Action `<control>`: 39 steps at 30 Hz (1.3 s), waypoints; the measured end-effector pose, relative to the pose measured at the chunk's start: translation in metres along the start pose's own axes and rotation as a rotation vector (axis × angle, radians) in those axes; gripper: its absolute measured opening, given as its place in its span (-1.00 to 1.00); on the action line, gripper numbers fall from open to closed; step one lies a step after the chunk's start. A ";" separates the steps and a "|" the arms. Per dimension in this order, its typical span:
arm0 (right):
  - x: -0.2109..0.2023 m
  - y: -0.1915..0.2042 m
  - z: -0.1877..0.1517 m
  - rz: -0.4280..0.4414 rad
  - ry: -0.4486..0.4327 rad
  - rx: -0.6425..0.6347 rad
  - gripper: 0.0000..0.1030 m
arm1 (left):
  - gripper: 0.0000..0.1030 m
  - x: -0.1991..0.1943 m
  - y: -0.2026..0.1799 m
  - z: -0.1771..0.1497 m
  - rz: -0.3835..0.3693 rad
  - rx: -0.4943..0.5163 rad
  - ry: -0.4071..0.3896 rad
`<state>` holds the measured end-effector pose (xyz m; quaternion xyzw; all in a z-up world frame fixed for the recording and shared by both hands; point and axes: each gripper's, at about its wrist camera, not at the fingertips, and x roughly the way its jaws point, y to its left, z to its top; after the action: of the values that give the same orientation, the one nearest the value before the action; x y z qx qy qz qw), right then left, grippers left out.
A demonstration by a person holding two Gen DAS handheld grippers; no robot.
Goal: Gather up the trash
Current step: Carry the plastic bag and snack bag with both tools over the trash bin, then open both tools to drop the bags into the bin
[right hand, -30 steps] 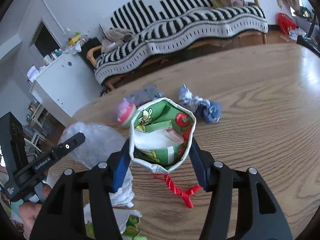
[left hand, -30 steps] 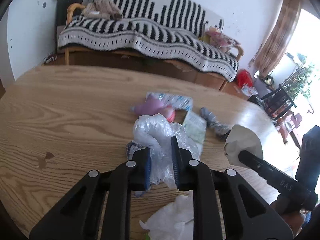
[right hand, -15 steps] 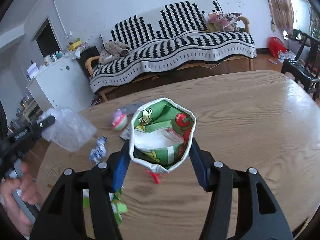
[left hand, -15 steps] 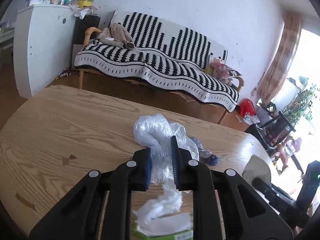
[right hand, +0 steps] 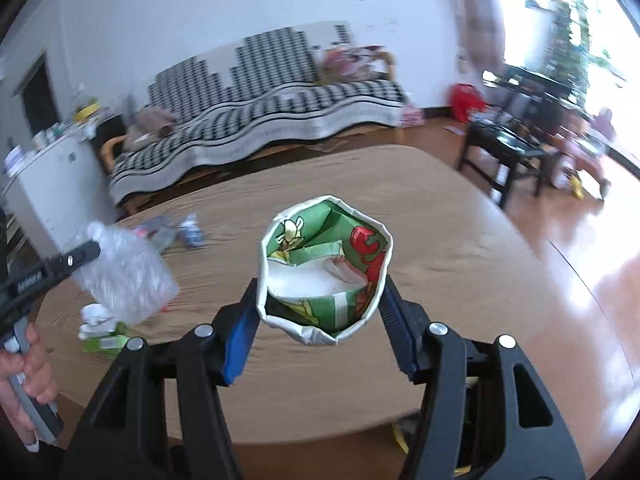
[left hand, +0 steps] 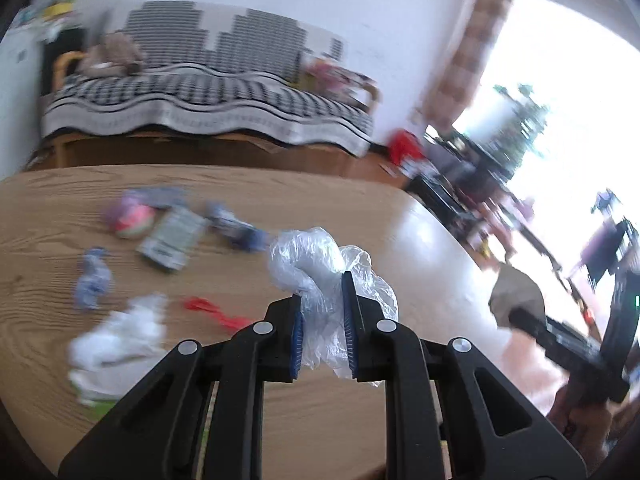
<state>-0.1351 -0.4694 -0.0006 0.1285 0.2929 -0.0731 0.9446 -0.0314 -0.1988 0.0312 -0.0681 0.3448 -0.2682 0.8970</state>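
My left gripper [left hand: 323, 308] is shut on a crumpled clear plastic bag [left hand: 316, 264] and holds it above the wooden table [left hand: 60, 264]; the bag also shows at the left of the right wrist view [right hand: 124, 276]. My right gripper [right hand: 320, 304] is shut on an open green carton [right hand: 324, 264] with cartoon print, held above the table with its mouth facing the camera. On the table lie a white tissue [left hand: 120, 336], a red scrap [left hand: 212, 308], blue wrappers [left hand: 94, 280], a flat packet [left hand: 172, 240] and a pink ball [left hand: 134, 220].
A sofa with a black-and-white striped cover [right hand: 256, 112] stands behind the table. A white cabinet [right hand: 52, 184] is at the left. Dark chairs [right hand: 516, 136] stand on the wooden floor at the right near a bright window.
My left gripper has swung right with the plastic bag, toward the right gripper. My right gripper has turned right with the carton; the view is motion-blurred.
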 end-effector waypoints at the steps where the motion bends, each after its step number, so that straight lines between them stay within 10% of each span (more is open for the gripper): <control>1: -0.006 -0.019 -0.003 -0.023 0.001 0.023 0.12 | -0.68 0.008 -0.016 -0.006 -0.022 0.026 0.017; 19: -0.022 -0.188 -0.082 -0.218 0.256 0.264 0.15 | -0.68 0.117 -0.235 -0.132 -0.315 0.396 0.295; 39: 0.003 -0.211 -0.094 -0.201 0.362 0.325 0.18 | -0.68 0.169 -0.277 -0.173 -0.323 0.519 0.394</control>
<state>-0.2280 -0.6450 -0.1195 0.2600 0.4527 -0.1885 0.8318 -0.1606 -0.5112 -0.1123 0.1612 0.4161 -0.4931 0.7468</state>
